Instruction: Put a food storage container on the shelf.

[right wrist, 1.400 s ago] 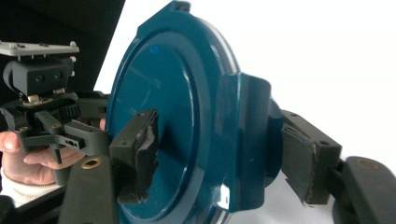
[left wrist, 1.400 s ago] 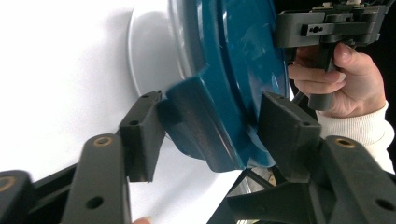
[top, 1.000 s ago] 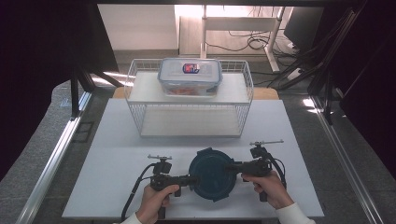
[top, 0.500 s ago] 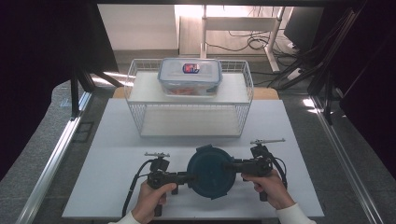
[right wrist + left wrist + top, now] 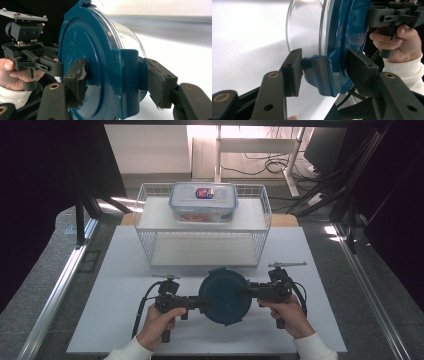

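Note:
A round container with a dark teal lid (image 5: 225, 295) and a clear body hangs between my two grippers near the table's front edge. My left gripper (image 5: 204, 304) is shut on the lid's left latch tab (image 5: 322, 72), with the clear bowl (image 5: 304, 27) beyond. My right gripper (image 5: 245, 292) is shut on the opposite latch (image 5: 127, 77), one pad on the lid's top face (image 5: 85, 55). A hand holds each gripper. In the left gripper view the lid stands on edge, so I cannot tell whether the container touches the table.
A white wire rack (image 5: 150, 215) stands at the back of the white table board (image 5: 125, 270). On its top shelf sits a clear rectangular lidded box (image 5: 203, 200). The rack's lower shelf (image 5: 200, 252) is open toward me, just beyond the container.
Both grippers and the container between them have moved a little away from me, toward the wire rack. The grip on both latches is unchanged.

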`<state>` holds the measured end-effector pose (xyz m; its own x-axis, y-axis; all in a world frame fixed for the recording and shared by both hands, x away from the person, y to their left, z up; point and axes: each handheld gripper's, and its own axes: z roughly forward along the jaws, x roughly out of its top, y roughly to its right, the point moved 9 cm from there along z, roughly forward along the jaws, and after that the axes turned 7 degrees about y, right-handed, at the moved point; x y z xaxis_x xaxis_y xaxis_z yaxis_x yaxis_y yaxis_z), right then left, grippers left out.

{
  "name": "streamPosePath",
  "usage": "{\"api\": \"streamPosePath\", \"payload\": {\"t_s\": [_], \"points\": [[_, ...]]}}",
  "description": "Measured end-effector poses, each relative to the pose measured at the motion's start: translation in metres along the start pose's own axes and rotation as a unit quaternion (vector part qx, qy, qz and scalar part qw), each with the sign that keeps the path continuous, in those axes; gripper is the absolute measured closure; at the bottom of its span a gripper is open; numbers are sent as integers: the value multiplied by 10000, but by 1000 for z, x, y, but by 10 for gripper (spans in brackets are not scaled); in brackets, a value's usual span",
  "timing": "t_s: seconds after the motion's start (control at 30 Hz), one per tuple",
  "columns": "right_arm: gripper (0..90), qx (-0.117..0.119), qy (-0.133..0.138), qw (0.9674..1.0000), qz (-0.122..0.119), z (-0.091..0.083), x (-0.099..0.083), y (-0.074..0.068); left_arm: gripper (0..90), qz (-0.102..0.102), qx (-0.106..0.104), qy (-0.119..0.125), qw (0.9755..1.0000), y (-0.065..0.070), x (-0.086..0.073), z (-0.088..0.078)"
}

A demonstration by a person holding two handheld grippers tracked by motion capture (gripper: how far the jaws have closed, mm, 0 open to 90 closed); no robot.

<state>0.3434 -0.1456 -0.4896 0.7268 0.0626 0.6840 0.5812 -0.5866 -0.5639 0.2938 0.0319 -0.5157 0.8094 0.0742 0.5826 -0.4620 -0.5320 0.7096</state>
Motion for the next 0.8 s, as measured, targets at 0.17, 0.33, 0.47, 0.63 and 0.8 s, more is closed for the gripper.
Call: {"api": "streamPosePath", "payload": {"t_s": [0.17, 0.33, 0.47, 0.63, 0.8], "points": [[379, 47, 70, 10000, -28, 3, 11, -5, 482, 35, -18, 107, 9999, 1, 13, -9], [379, 99, 148, 9998, -43, 3, 20, -12, 486, 189, 17, 114, 9998, 6, 26, -18], [379, 117, 268, 9995, -95, 0, 32, -18, 486, 292, 35, 155, 9994, 13, 37, -23], [379, 100, 346, 9992, -153, -4, 42, -24, 485, 382, 22, 184, 9991, 19, 48, -27], [379, 110, 466, 9986, -232, -10, 57, -32, 485, 517, 35, 227, 9984, 28, 63, -33]]}}
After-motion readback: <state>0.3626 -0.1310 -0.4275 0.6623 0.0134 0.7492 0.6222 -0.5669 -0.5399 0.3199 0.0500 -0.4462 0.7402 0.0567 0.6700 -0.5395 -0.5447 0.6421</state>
